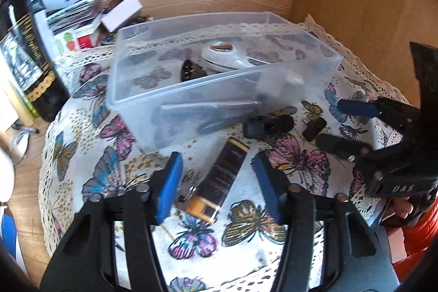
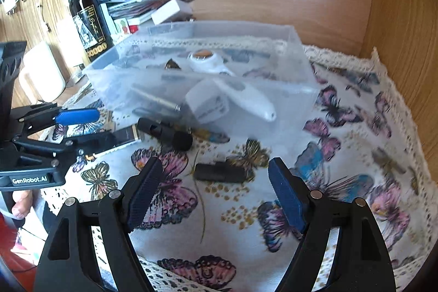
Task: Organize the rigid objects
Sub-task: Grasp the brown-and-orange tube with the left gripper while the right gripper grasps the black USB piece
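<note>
A clear plastic bin [image 1: 137,97] [image 2: 109,78] stands on the butterfly cloth and holds a white device [image 1: 227,56] [image 2: 246,97], dark tools and a small white block. My left gripper [image 1: 217,182] [image 2: 87,127] is open, its fingers on either side of a dark brown and gold box [image 1: 221,177] [image 2: 124,137] lying on the cloth. My right gripper [image 2: 213,188] [image 1: 342,125] is open just in front of a small black block [image 2: 219,172] [image 1: 314,129]. A black cylinder [image 1: 269,126] [image 2: 164,133] lies by the bin's front wall.
A dark wine bottle [image 2: 87,12] [image 1: 30,59], a stack of papers and small boxes [image 2: 142,7] and a white jug [image 2: 41,73] stand at the back left. Wooden walls [image 2: 397,18] close off the back and right. The cloth's lace edge [image 2: 377,64] runs along the right wall.
</note>
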A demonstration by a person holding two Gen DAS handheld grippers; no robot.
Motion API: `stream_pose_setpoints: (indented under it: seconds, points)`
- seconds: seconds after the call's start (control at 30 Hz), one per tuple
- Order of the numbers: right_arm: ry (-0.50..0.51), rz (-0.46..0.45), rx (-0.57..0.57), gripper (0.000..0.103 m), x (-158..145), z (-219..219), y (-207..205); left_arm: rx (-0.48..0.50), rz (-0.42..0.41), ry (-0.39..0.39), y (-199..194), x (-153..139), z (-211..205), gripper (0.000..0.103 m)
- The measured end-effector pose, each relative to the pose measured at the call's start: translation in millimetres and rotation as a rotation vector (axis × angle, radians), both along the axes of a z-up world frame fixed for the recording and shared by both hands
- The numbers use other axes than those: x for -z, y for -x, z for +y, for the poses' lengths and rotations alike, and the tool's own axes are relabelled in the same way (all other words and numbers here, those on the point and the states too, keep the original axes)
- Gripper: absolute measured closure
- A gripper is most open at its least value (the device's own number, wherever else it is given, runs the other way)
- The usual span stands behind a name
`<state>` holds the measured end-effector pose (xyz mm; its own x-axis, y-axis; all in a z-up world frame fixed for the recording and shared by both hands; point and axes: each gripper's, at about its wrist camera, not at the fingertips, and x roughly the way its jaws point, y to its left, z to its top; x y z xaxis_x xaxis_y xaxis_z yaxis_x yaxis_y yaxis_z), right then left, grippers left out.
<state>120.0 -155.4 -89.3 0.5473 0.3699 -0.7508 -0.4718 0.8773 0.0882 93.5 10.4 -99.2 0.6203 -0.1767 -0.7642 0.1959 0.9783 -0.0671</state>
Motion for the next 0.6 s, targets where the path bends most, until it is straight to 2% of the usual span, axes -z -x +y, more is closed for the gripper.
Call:
stream_pose_setpoints:
  seconds: [0.13, 0.23, 0.37, 0.4, 0.5, 0.6]
  points:
    - [0.005, 0.030, 0.003, 0.029, 5.9, 1.0, -4.8, 0.050, 0.018, 0.007, -6.9, 3.5, -8.1, 0.060]
    - [0.017, 0.048, 0.003, 0.040, 9.1, 4.0, -8.0, 0.067, 0.039, -0.007, -13.0, 10.3, -11.2, 0.066]
    - [0.057, 0.047, 0.000, 0.056, 12.9, 11.3, -8.4, 0.080, 0.048, -0.019, -16.8, 16.3, -13.7, 0.070]
    - [0.061, 0.042, -0.004, 0.062, 12.9, 12.4, -7.8, 0.080, 0.047, -0.019, -17.3, 16.3, -13.7, 0.074]
    - [0.056, 0.034, -0.005, 0.062, 12.3, 11.4, -6.9, 0.077, 0.039, -0.030, -16.2, 16.4, -14.0, 0.079]
    - [0.030, 0.027, 0.001, 0.062, 9.6, 6.6, -5.3, 0.080, 0.025, -0.053, -10.7, 14.8, -15.8, 0.080]
